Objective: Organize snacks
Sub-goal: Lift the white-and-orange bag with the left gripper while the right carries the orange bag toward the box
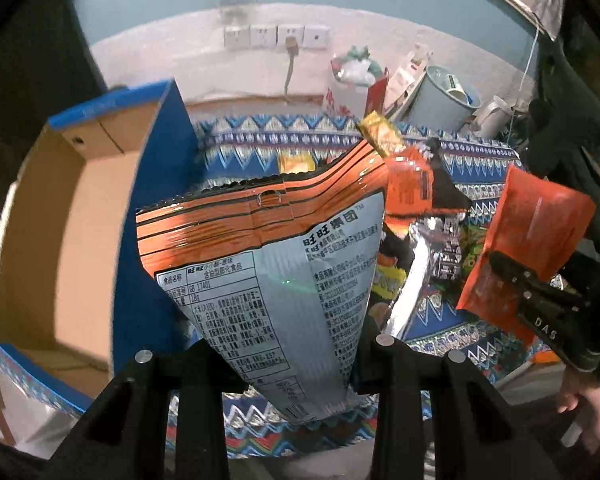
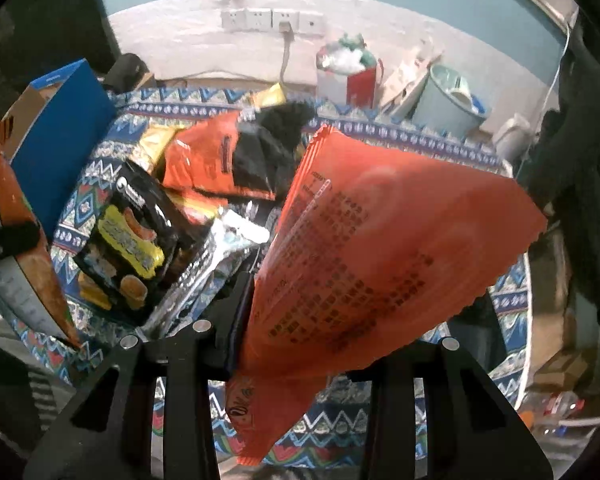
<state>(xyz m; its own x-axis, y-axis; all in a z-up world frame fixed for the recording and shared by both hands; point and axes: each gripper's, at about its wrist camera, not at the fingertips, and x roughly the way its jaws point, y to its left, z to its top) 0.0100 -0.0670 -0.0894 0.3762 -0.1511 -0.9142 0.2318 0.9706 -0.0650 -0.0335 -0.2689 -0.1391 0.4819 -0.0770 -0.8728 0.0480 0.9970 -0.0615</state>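
Observation:
My left gripper (image 1: 288, 354) is shut on a silver and orange snack bag (image 1: 268, 280), held upright above the patterned table, just right of an open blue cardboard box (image 1: 80, 216). My right gripper (image 2: 324, 344) is shut on a flat red-orange snack packet (image 2: 372, 256), lifted above the table. That packet (image 1: 540, 236) and the right gripper (image 1: 540, 300) show at the right of the left wrist view. The held silver bag (image 2: 24, 256) and the box (image 2: 60, 144) show at the left of the right wrist view.
A pile of snacks lies on the patterned tablecloth (image 2: 116, 120): a black and yellow bag (image 2: 132, 240), an orange and black bag (image 2: 220, 160), a silver packet (image 2: 208, 264). Behind stand a pale bucket (image 2: 448, 104), a red bag (image 2: 360, 84) and wall sockets (image 2: 272, 20).

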